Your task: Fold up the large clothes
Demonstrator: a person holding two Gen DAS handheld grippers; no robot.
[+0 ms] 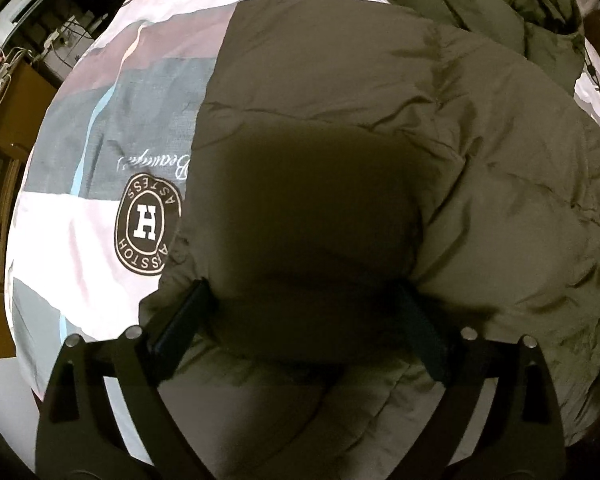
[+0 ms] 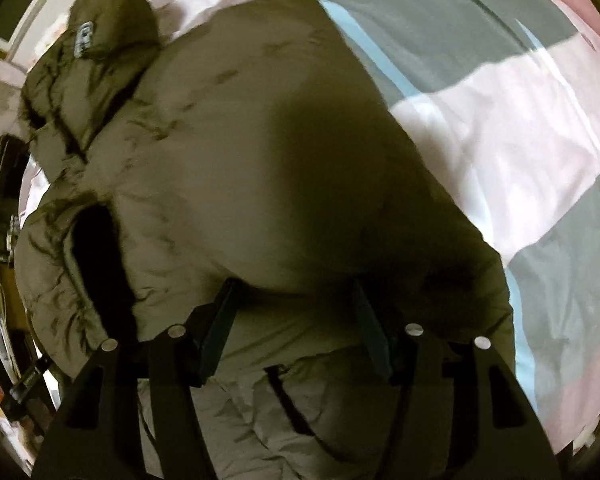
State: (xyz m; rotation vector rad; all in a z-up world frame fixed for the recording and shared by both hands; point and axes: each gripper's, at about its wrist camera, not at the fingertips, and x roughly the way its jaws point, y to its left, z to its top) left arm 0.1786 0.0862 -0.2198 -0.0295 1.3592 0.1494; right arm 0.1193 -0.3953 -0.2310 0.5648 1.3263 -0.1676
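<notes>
An olive-green padded jacket [image 1: 380,128] lies on a bed and fills most of both views; in the right wrist view the jacket [image 2: 228,152] shows its hood [image 2: 100,40] at the upper left. My left gripper [image 1: 304,292] has its jaws spread wide, with a thick fold of the jacket bulging between the fingers. My right gripper [image 2: 296,292] is spread the same way around the jacket's near edge. The fingertips of both are hidden in the fabric, so I cannot tell whether either pinches it.
The bed cover [image 1: 112,132] is patched in pink, grey and white, with a round H badge [image 1: 148,224]. It also shows in the right wrist view [image 2: 500,120]. Wooden furniture and cables [image 1: 16,92] stand beyond the bed's left edge.
</notes>
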